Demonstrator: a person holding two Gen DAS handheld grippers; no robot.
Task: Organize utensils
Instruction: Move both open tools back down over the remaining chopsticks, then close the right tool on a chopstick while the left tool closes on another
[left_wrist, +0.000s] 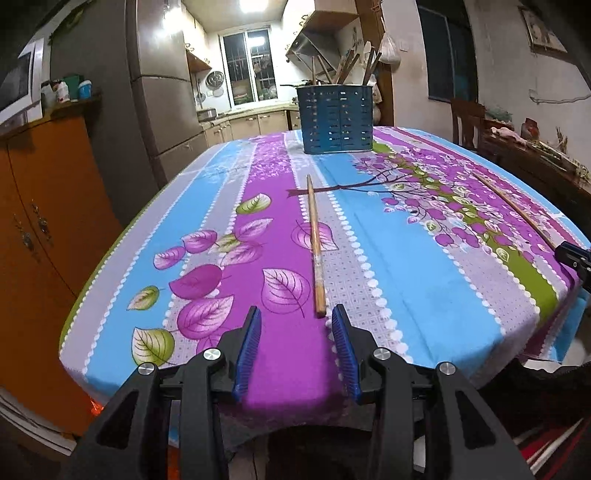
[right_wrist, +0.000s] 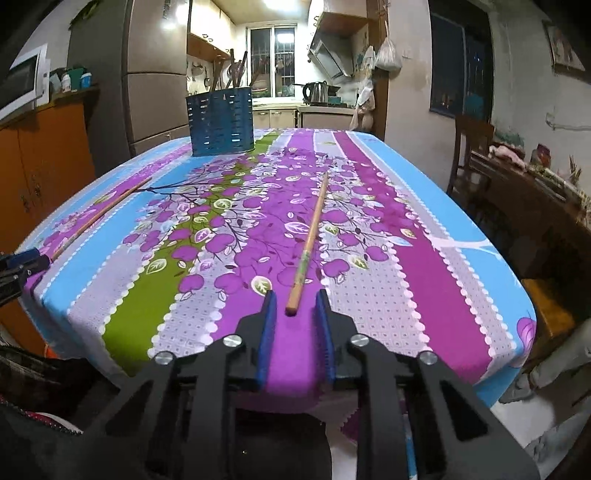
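Note:
Two wooden chopsticks lie on a flowered tablecloth. In the left wrist view one chopstick (left_wrist: 316, 243) lies lengthwise just ahead of my open left gripper (left_wrist: 296, 314), its near end by the right finger. In the right wrist view the other chopstick (right_wrist: 308, 243) has its near end between the tips of my open right gripper (right_wrist: 295, 297). A blue slotted utensil holder (left_wrist: 338, 118) with several wooden utensils stands at the table's far end, and also shows in the right wrist view (right_wrist: 221, 123). Each view shows the other chopstick (left_wrist: 513, 206) (right_wrist: 99, 218) off to the side.
The tablecloth (left_wrist: 406, 266) drapes over the near table edge. An orange cabinet (left_wrist: 40, 221) and a fridge (left_wrist: 166, 96) stand left. A wooden chair (right_wrist: 472, 155) and a cluttered side table (right_wrist: 535, 177) stand right. The other gripper shows at each view's edge (left_wrist: 576, 258) (right_wrist: 18, 269).

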